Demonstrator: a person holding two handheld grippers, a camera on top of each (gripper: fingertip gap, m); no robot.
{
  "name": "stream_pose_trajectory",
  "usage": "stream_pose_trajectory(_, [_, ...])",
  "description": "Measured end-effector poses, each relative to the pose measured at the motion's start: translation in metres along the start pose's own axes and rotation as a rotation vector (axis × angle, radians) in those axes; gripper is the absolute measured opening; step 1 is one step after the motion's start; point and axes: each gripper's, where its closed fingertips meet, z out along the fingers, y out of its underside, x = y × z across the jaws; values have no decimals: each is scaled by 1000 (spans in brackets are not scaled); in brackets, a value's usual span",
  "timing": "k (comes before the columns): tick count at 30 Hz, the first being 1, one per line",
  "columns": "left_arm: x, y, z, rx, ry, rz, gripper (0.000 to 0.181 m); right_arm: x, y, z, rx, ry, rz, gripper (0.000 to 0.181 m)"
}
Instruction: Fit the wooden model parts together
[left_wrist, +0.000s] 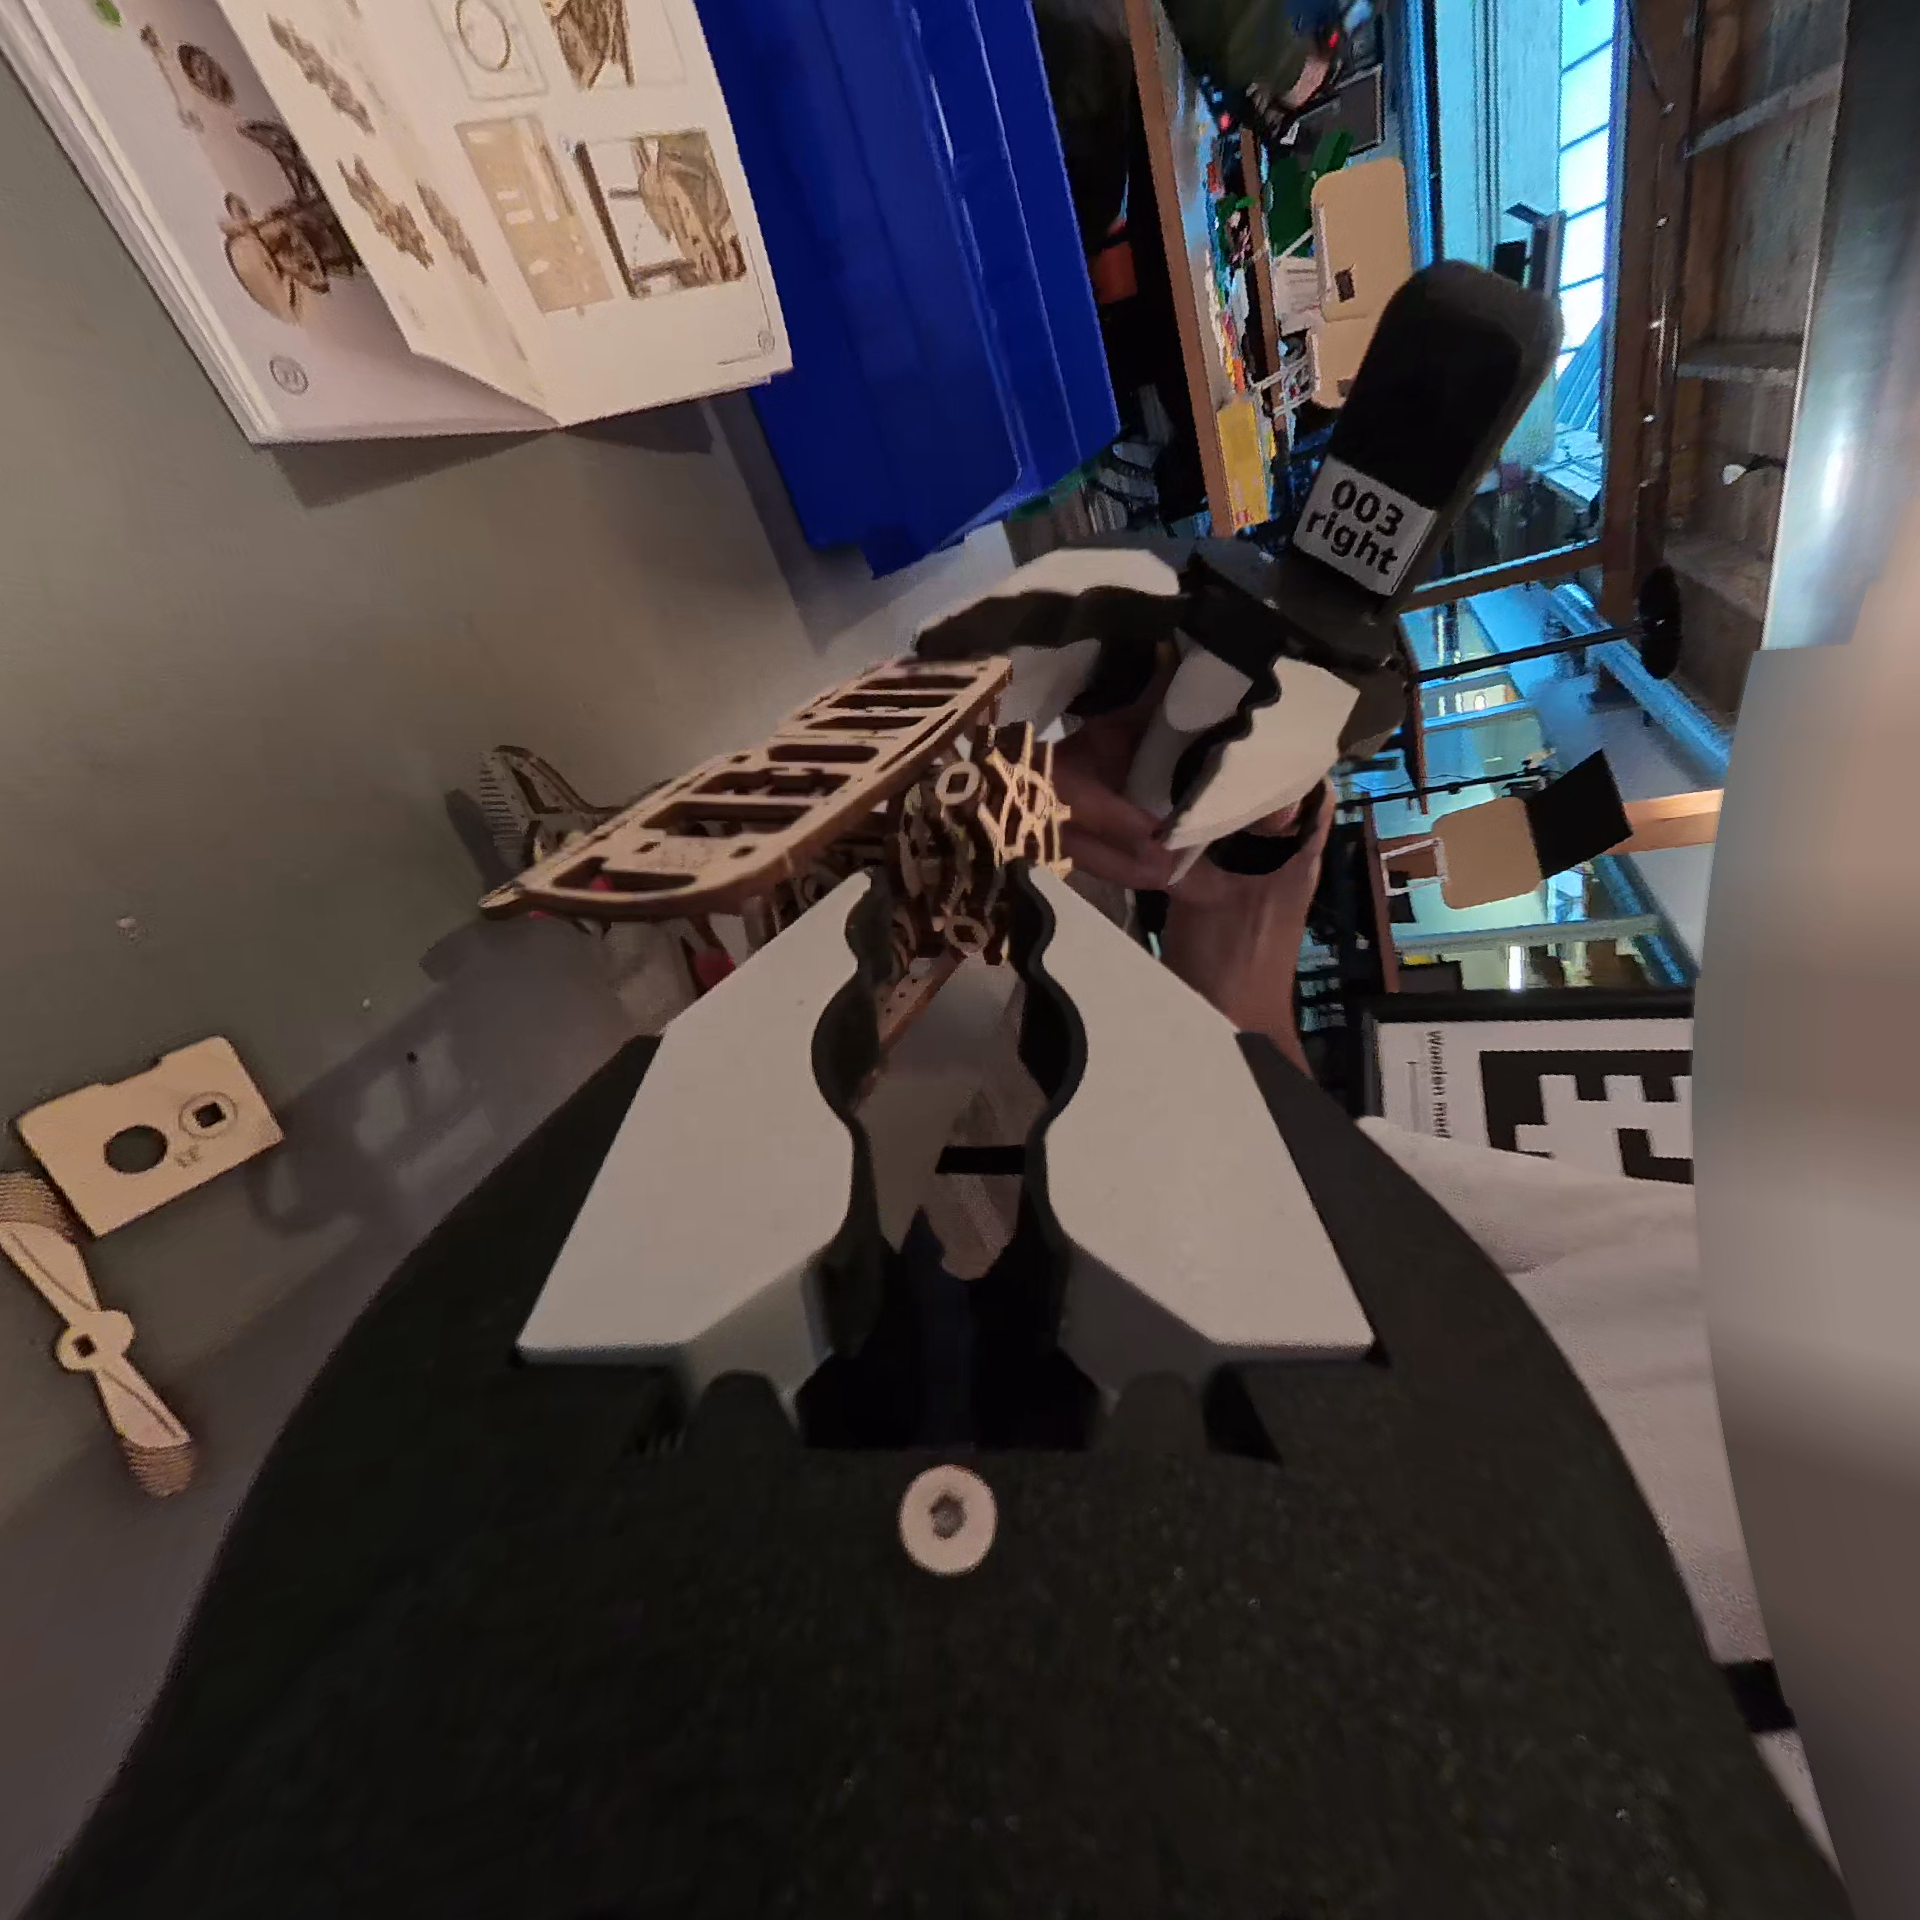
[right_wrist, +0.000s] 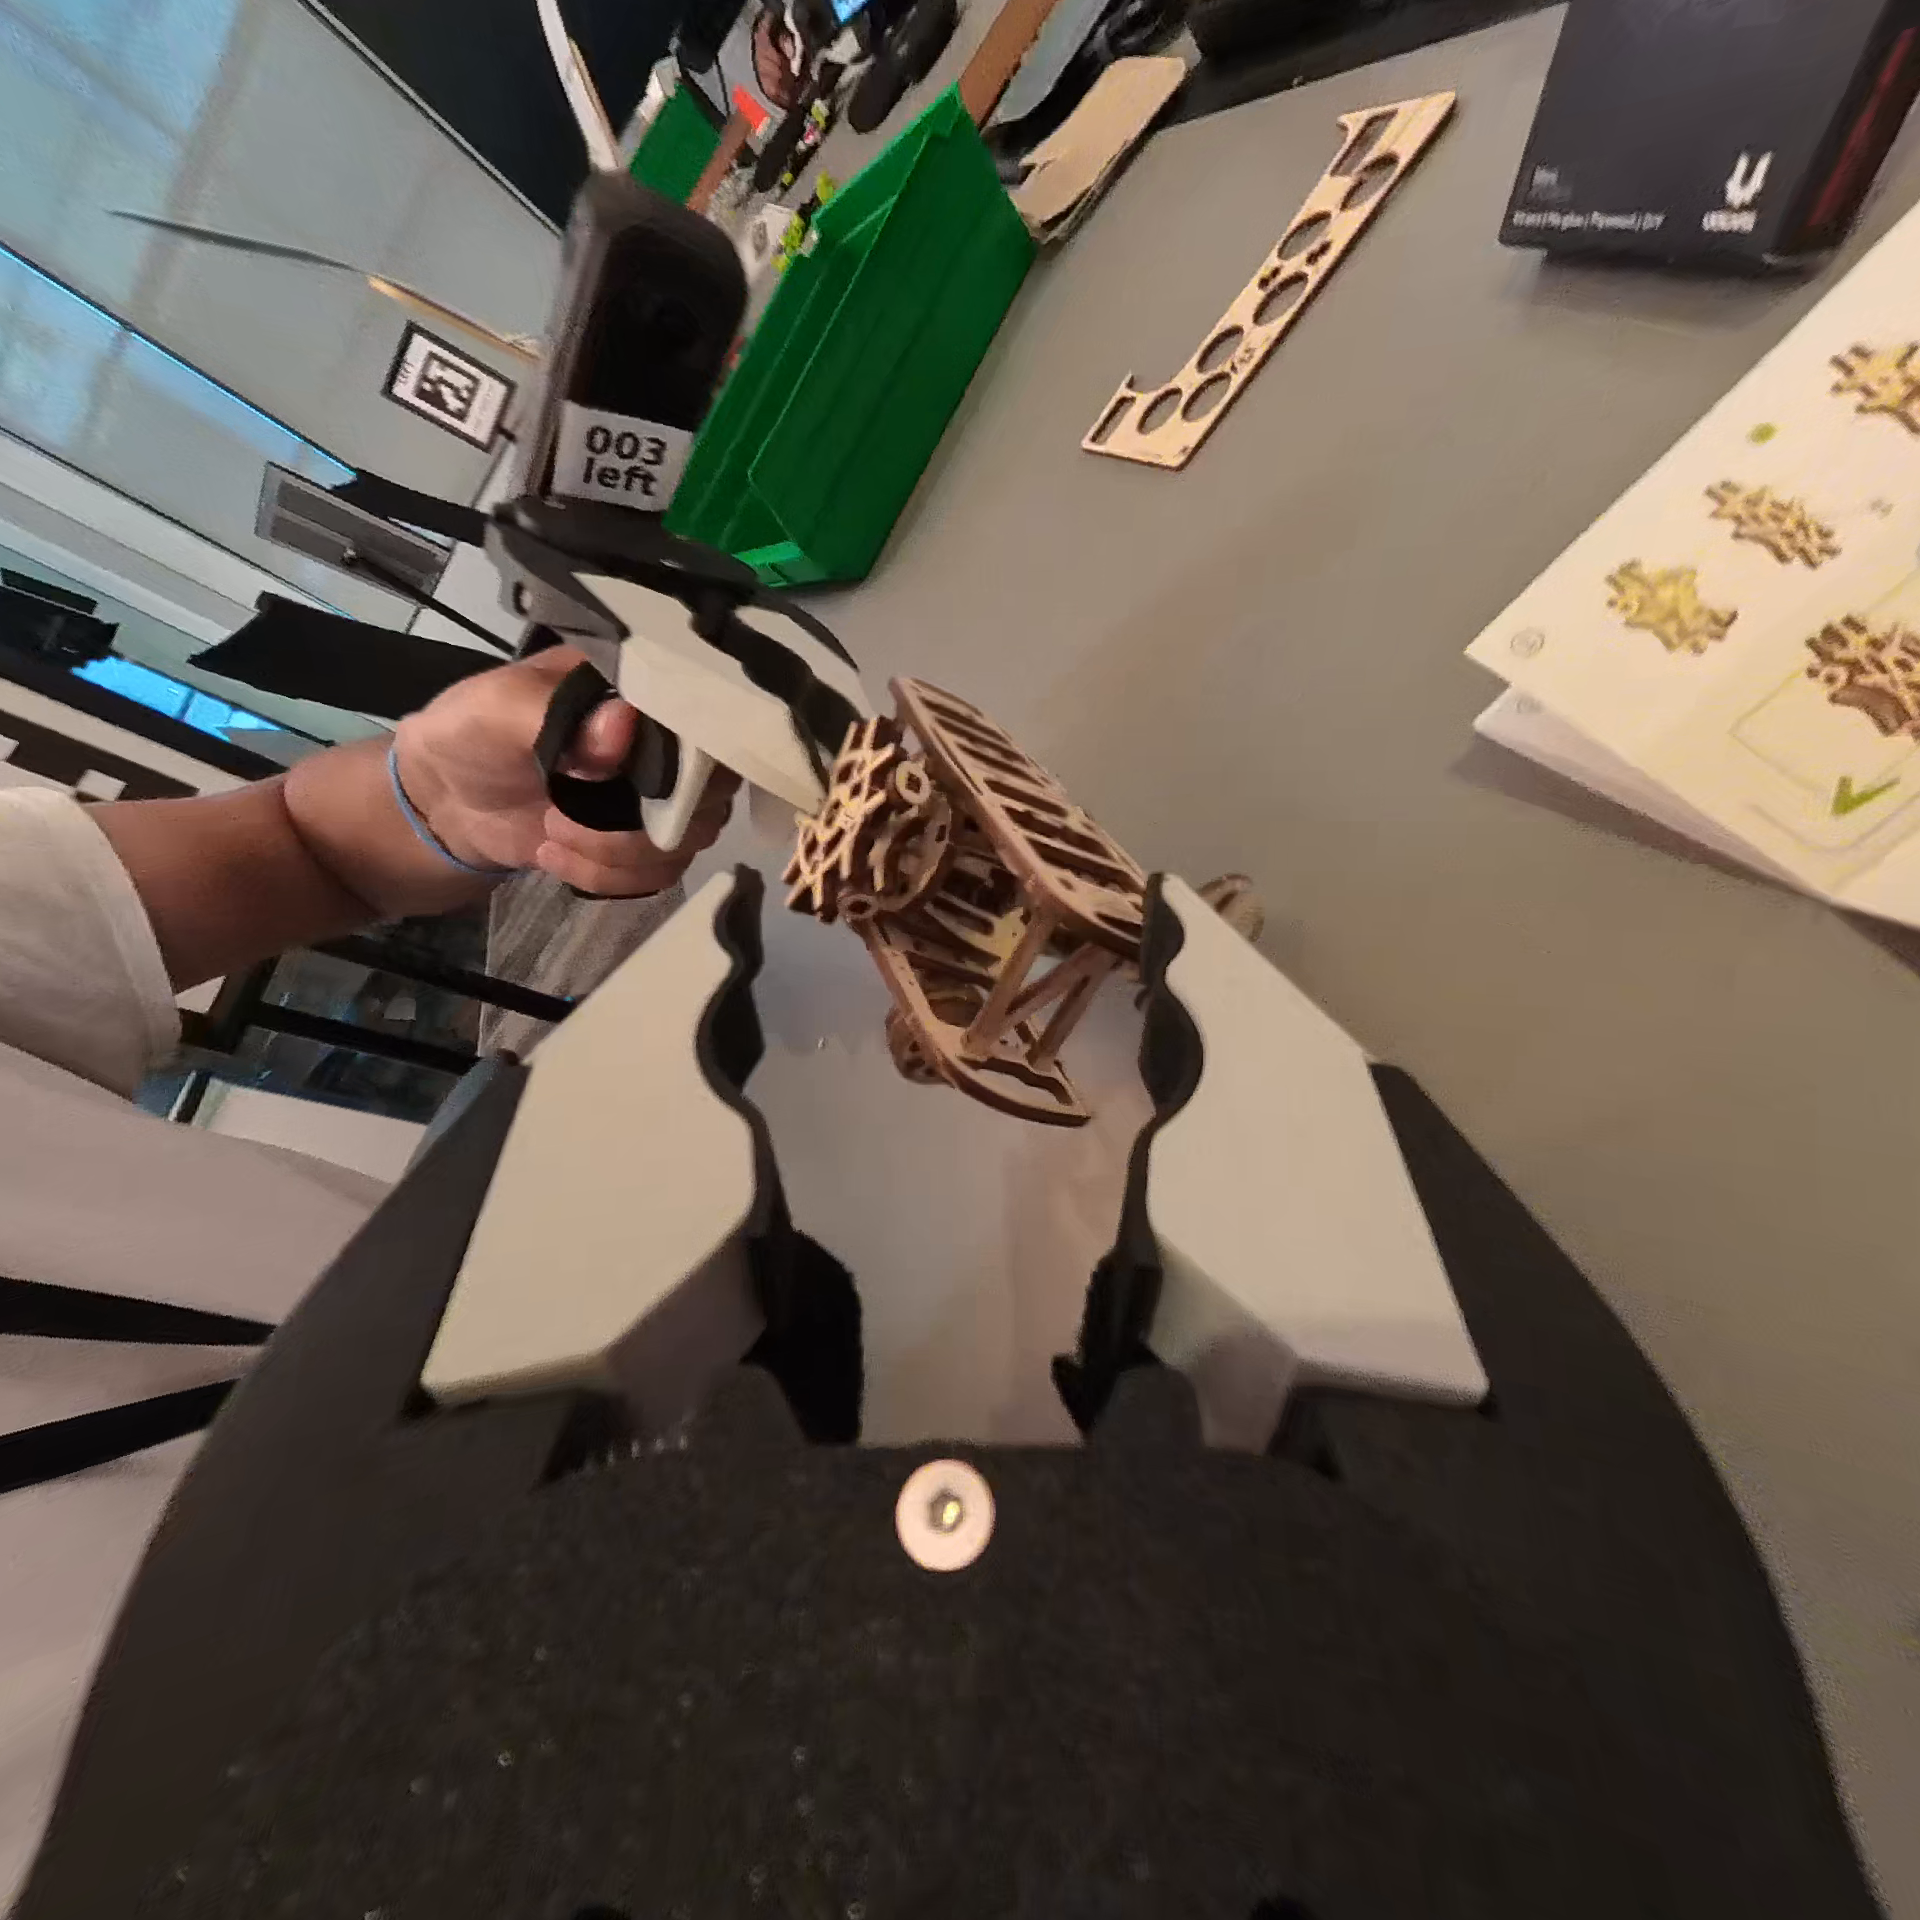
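A wooden biplane model (right_wrist: 966, 904) is held in the air above the grey table (right_wrist: 1403, 790). My left gripper (left_wrist: 951, 894) is shut on its nose, by the gear-like engine part (left_wrist: 1023, 800). In the right wrist view, the left gripper (right_wrist: 826, 774) comes in from the left with a hand on it. My right gripper (right_wrist: 956, 888) is open, its jaws wide apart on either side of the model. Its right finger (right_wrist: 1184, 966) is at the tip of the upper wing. I cannot tell if it touches. A loose wooden propeller (left_wrist: 99, 1351) and a small holed plate (left_wrist: 145, 1132) lie on the table.
An open instruction booklet (left_wrist: 468, 208) and a blue bin (left_wrist: 914, 260) stand behind the model. A punched-out wooden sheet (right_wrist: 1278, 281), a green bin (right_wrist: 862, 395) and a black box (right_wrist: 1714, 125) sit farther back. Another wooden part (left_wrist: 530, 800) lies under the wing.
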Motion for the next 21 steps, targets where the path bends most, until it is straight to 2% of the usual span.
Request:
stream_pose_trajectory(3, [1,9,0,25,2,77,19,4,10,1,3,13,-9,70])
stream_pose_trajectory(5, [0,14,1,46,-6,120,19,12,14,3,16,36,-23,77])
stream_pose_trajectory(10, [0,24,0,83,-17,201,19,-1,37,23,-35,-81,5,95])
stream_pose_trajectory(16, [0,32,4,124,1,276,19,-10,40,35,21,-207,81,66])
stream_pose_trajectory(21, [2,35,5,140,30,277,19,-13,42,33,-11,-213,52,62])
